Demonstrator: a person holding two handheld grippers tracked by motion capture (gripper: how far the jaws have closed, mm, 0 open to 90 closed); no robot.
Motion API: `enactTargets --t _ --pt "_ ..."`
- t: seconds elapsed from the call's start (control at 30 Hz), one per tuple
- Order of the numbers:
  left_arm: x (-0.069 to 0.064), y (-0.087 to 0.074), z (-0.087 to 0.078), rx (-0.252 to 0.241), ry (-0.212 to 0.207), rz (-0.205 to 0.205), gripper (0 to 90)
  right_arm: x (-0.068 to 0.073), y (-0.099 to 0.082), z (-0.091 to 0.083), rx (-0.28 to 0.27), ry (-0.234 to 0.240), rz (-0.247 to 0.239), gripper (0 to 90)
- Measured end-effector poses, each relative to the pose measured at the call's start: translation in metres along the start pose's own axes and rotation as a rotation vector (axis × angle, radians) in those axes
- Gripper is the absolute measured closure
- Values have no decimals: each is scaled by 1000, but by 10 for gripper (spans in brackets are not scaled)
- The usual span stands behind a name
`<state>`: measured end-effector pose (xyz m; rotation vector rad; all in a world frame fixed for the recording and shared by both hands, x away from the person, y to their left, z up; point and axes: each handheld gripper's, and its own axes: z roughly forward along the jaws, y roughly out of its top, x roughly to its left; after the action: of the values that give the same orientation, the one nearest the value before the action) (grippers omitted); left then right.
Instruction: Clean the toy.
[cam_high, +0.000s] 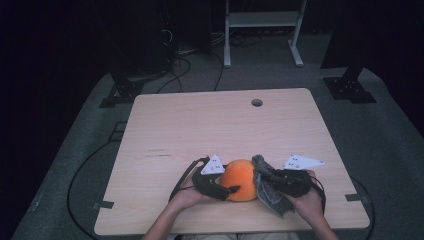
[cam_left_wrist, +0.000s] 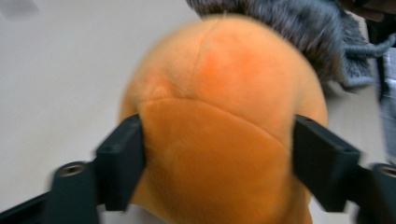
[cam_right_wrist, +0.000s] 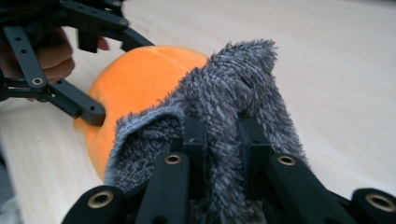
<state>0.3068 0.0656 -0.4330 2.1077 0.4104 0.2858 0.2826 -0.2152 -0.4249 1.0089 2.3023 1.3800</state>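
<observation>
At the lower middle of the high view, the left gripper (cam_high: 231, 190) clamped the round orange plush ball (cam_high: 240, 179); the right gripper (cam_high: 264, 176) pinched a grey cloth (cam_high: 267, 192) hanging downward.

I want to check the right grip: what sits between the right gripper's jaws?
A fold of the grey fuzzy cloth, pinched by the right gripper, seen in the right gripper view.

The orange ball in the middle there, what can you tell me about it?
The orange plush ball looks soft and fuzzy, with stitched seams across its round body. It sits on the wooden table near the front edge. The left gripper squeezes its sides between two black jaws, and a grey fluffy cloth, pinched by the right gripper, rests against it.
</observation>
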Motion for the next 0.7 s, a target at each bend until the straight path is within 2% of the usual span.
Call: enactTargets --t 0.07,0.1,0.17,0.23,0.3,0.37,0.4,0.57,0.63,0.7 --pt "-10 7 0 -32 75 110 295 6 7 -10 -55 -25 -50 757" --pt "-13 9 3 -33 89 141 295 11 13 -15 -94 -17 -79 757" --pt "-22 12 9 -32 82 201 288 20 20 -16 -122 1 -117 757" --pt "-26 13 10 -23 72 226 276 27 22 -8 -86 -3 -150 756" --pt "-25 9 10 -12 63 223 273 26 16 1 -53 -10 -163 756" --pt "-21 4 9 -23 55 193 275 19 13 2 -42 4 -121 757" --pt "-20 3 8 -23 52 188 274 15 12 2 -32 -21 -113 757" --pt "-18 2 8 -30 46 180 265 -3 2 -4 24 -82 -55 757" --pt "-19 3 11 -22 57 192 250 -3 3 -8 6 -97 -54 757" --pt "-20 5 11 -22 55 207 233 6 8 -11 -38 -56 -89 758"
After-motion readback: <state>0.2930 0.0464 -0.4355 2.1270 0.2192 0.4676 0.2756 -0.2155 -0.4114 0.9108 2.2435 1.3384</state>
